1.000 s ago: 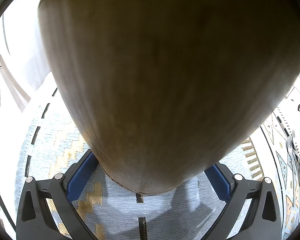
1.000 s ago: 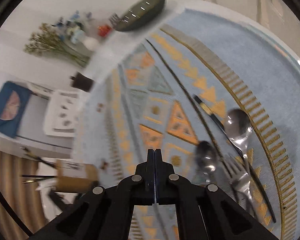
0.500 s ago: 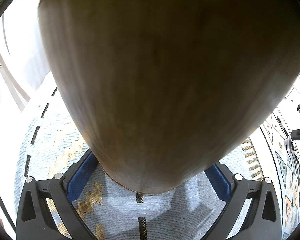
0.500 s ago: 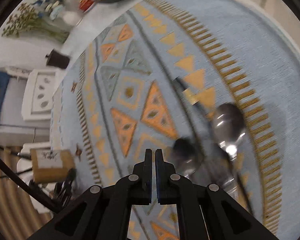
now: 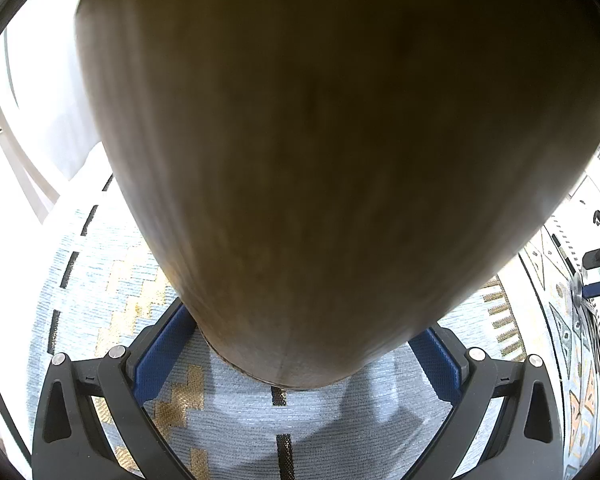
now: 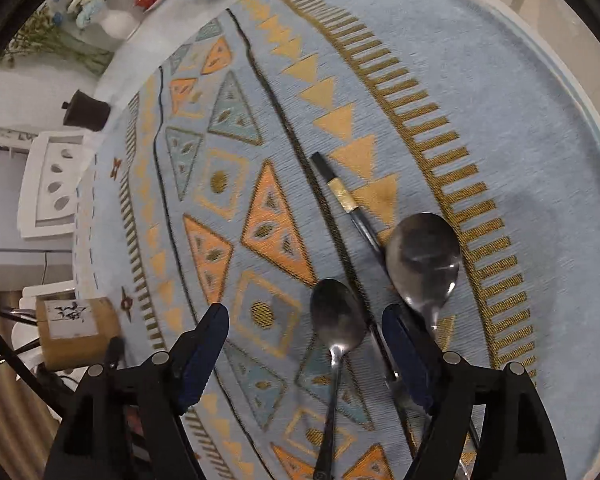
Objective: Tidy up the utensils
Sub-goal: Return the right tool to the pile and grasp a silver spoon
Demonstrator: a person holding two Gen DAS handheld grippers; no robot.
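A: Left gripper point(image 5: 296, 364) is clamped around a big brown wooden holder point(image 5: 320, 152), blue pads point(image 5: 160, 356) touching both sides.

B: Yep, blue patterned cloth point(image 5: 100, 280) underneath. Far right, maybe cutlery point(image 5: 580, 300), too small.

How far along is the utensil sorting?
Early stage. Done: the left hand-held gripper is clamped on the brown holder, which stands on the cloth. In hand: the right hand-held gripper is opening over the small spoon, nothing gripped yet. Left: the small spoon, the large spoon and the chopsticks all lie on the cloth.
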